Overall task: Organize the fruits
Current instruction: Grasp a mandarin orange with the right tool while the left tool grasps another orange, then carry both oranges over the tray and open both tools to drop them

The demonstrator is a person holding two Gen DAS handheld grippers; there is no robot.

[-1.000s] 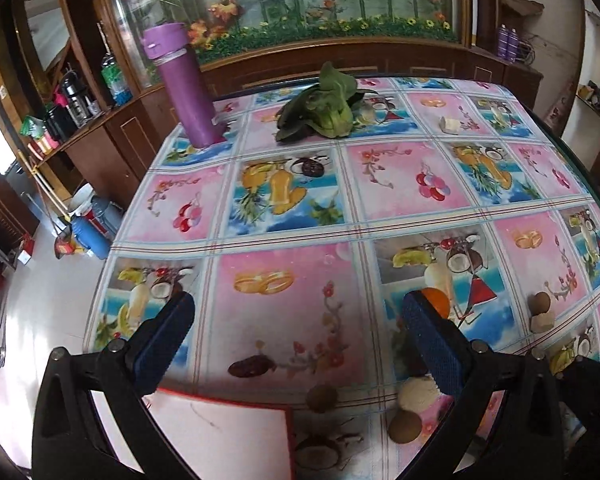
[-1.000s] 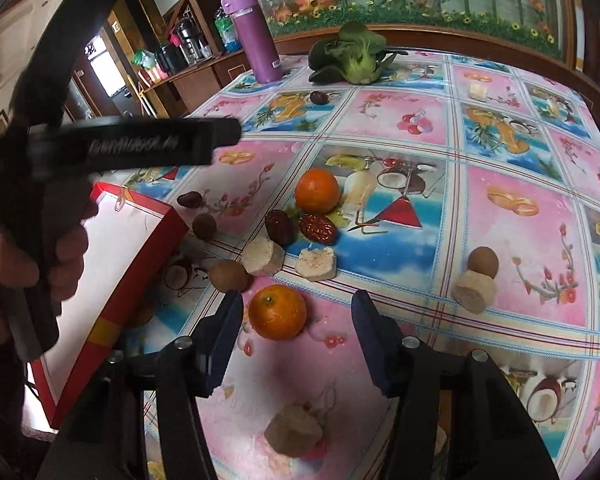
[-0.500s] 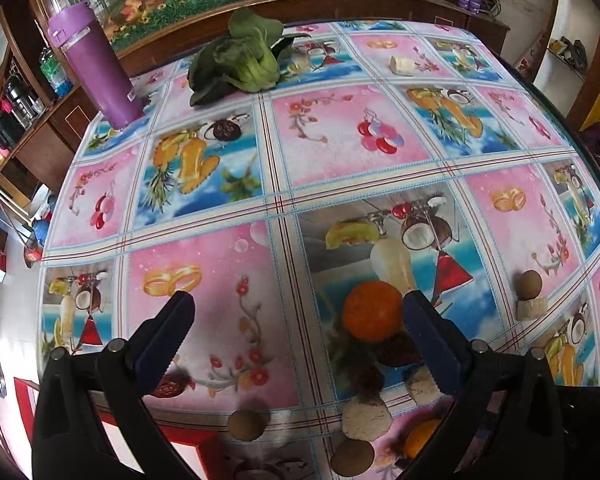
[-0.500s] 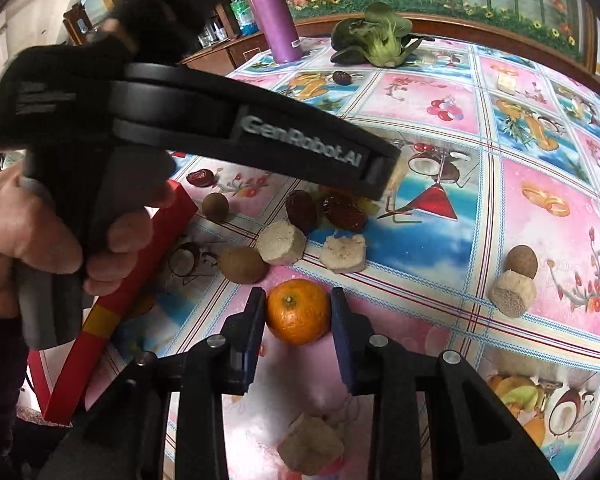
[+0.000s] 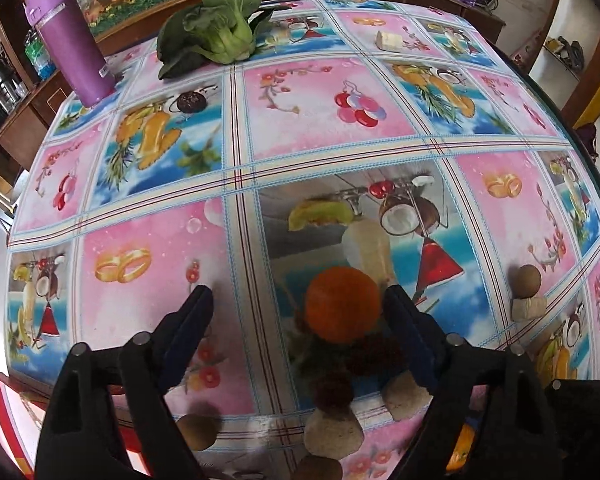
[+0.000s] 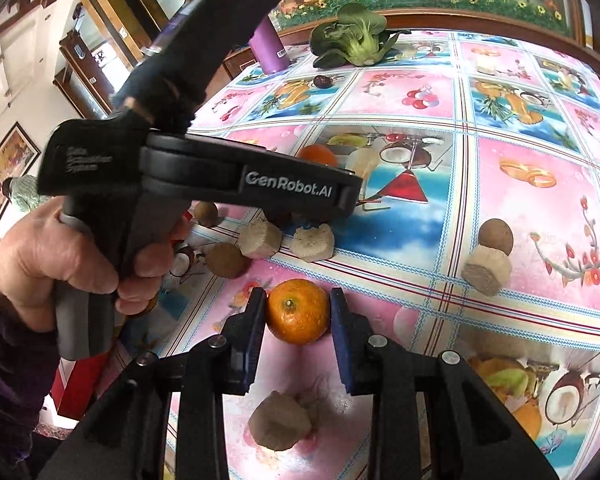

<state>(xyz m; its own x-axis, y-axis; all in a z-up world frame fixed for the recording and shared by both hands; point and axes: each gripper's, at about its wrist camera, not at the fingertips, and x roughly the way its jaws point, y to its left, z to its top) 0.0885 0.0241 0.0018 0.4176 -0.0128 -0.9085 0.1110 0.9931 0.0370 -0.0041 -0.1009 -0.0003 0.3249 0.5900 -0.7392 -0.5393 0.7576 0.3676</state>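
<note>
An orange (image 6: pixel 298 310) rests on the fruit-print tablecloth, and my right gripper (image 6: pixel 298 304) is shut on it, a pad touching each side. A second orange (image 5: pixel 342 308) lies farther back, also showing in the right wrist view as an orange (image 6: pixel 316 156) behind the other tool. My left gripper (image 5: pixel 298 296) stands open over it, the orange close to the right finger (image 5: pixel 400 312). A hand (image 6: pixel 60 264) holds that left tool. A red-rimmed tray (image 6: pixel 80 380) sits at the near left.
Dark dates (image 5: pixel 374 356), pale cut chunks (image 5: pixel 332 428) and round brown fruits (image 5: pixel 525 280) lie scattered around the oranges. A leafy green vegetable (image 5: pixel 216 36) and a purple bottle (image 5: pixel 70 48) stand at the far side. The table edge (image 5: pixel 580 152) curves along the right.
My right gripper's fingers have narrowed from wide open onto the near orange. My left gripper has moved forward and right, so the far orange now sits between its open fingers.
</note>
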